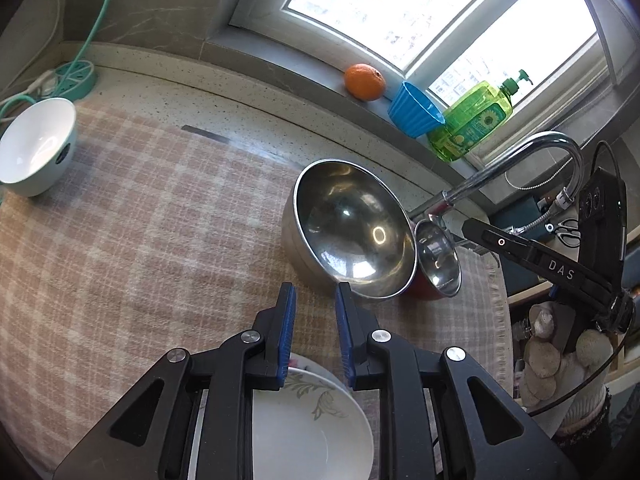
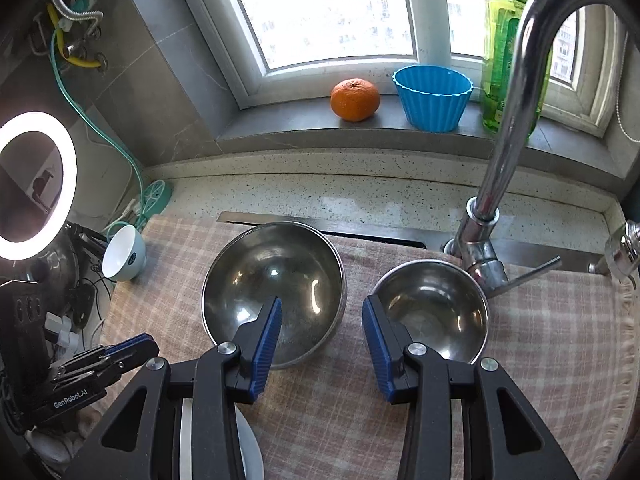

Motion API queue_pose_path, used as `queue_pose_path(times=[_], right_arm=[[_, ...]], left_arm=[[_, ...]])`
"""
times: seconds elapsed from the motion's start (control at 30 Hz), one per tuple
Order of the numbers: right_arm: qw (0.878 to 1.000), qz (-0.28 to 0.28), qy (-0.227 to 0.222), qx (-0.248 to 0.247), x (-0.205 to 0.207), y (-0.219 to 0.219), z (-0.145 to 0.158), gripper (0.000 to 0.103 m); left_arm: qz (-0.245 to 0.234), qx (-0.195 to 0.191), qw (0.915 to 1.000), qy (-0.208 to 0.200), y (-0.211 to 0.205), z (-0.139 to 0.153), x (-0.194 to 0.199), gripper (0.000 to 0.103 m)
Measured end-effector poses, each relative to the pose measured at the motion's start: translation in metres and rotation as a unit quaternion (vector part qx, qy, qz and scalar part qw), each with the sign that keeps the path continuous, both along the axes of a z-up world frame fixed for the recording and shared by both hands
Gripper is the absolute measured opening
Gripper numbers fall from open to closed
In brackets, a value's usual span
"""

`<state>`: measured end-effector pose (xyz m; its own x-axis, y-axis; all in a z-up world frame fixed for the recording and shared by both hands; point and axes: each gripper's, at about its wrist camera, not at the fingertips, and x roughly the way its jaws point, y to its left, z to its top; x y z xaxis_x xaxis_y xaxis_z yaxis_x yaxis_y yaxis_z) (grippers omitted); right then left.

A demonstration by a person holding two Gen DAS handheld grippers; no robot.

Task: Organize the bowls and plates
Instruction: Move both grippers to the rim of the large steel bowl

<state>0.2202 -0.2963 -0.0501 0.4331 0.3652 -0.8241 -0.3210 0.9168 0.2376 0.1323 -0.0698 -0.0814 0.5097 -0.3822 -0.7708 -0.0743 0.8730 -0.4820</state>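
A large steel bowl (image 2: 276,280) and a smaller steel bowl (image 2: 436,304) stand side by side on a pink checked cloth (image 2: 340,420). My right gripper (image 2: 322,320) hovers open above the gap between them, holding nothing. A white bowl (image 2: 124,252) sits tilted at the cloth's far left corner. In the left wrist view the left gripper (image 1: 316,304) is open by a narrow gap with only cloth behind it, just short of the large steel bowl (image 1: 352,228). A white plate with a leaf pattern (image 1: 312,420) lies under it, partly hidden by the gripper's body.
A chrome tap (image 2: 504,184) rises behind the small bowl. An orange (image 2: 355,94), a blue fluted cup (image 2: 433,96) and a green soap bottle (image 2: 504,60) stand on the windowsill. A lit ring light (image 2: 38,184) and cables crowd the left edge.
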Motion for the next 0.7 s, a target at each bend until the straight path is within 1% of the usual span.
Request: queue_pose_path(times=[0.1,0.2,0.27,0.4,0.47,0.7], right_arm=[[1.000,0.012,0.020,-0.001,0.021,0.004,-0.009,0.038],[0.999,0.021,0.034,-0.009,0.036,0.008,-0.018,0.038],[0.999,0.028,0.039,-0.013,0.045,0.011,-0.022,0.034],[0.998,0.029,0.057,-0.007,0.060,0.011,-0.031,0.032],[0.997,0.028,0.071,0.001,0.066,0.010,-0.037,0.029],[0.995,0.038,0.088,0.000,0.076,0.017,-0.049,0.028]], left_arm=[[0.012,0.002,0.9999,0.004,-0.004,-0.005,0.012,0.018],[0.023,-0.005,0.9997,0.009,-0.004,-0.009,0.019,0.018],[0.028,-0.003,0.9995,0.009,-0.004,-0.010,0.022,0.018],[0.034,-0.006,0.9993,0.016,-0.005,-0.014,0.028,0.018],[0.035,-0.005,0.9992,0.019,-0.005,-0.016,0.031,0.018],[0.035,-0.002,0.9988,0.034,-0.008,-0.024,0.045,0.018]])
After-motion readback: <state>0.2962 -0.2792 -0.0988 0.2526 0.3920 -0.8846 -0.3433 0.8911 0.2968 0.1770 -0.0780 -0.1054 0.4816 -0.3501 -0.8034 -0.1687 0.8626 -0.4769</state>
